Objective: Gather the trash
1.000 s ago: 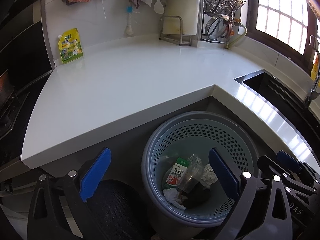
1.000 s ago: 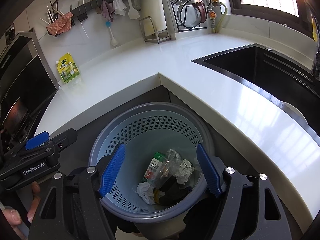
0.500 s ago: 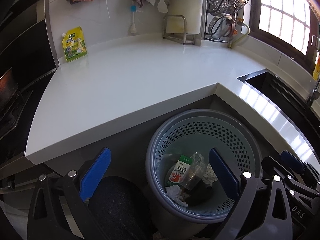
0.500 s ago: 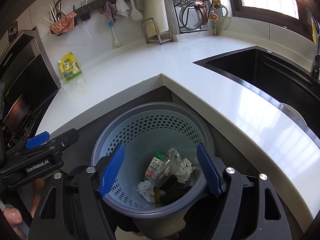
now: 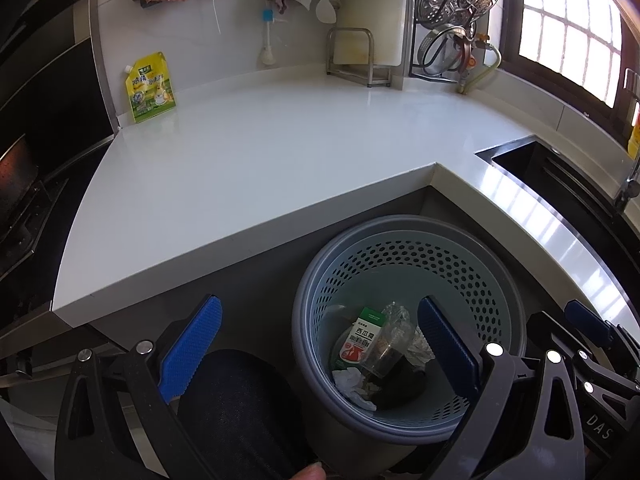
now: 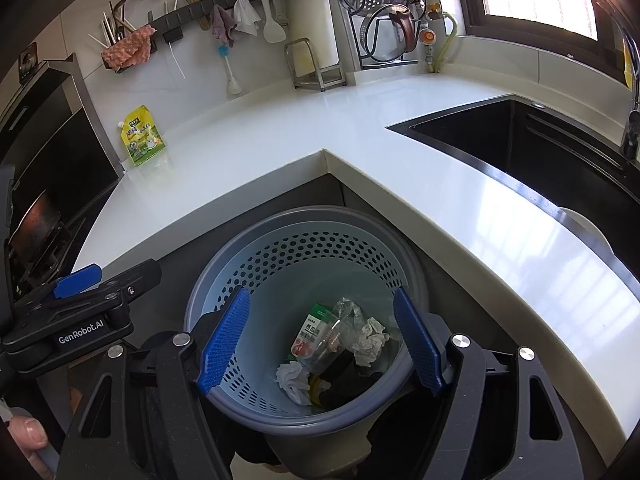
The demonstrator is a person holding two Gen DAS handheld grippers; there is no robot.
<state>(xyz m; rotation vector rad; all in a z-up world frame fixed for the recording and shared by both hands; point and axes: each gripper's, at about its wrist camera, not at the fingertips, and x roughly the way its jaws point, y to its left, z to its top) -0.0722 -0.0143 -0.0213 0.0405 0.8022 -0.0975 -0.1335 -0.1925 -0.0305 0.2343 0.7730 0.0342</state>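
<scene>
A blue perforated waste basket [image 5: 404,256] [image 6: 304,240] stands on the floor in the inner corner of the white counter [image 5: 260,152] [image 6: 320,128]. In it lie a green-and-white carton [image 5: 362,334] [image 6: 312,326], a clear plastic cup [image 5: 390,344] [image 6: 332,340] and crumpled white tissues [image 5: 352,380] [image 6: 294,376]. My left gripper [image 5: 320,344] is open and empty, above the basket's left side. My right gripper [image 6: 320,340] is open and empty, right over the basket.
A yellow-green pouch [image 5: 150,88] [image 6: 142,136] leans on the back wall. A black sink [image 6: 532,148] [image 5: 560,176] lies at the right. A metal rack [image 5: 360,60], steamer and hanging cloths stand at the back. A stove [image 5: 20,184] is at the left.
Both grippers have drawn back and up a little from the basket. Both stay open and empty. The trash in the basket has not moved.
</scene>
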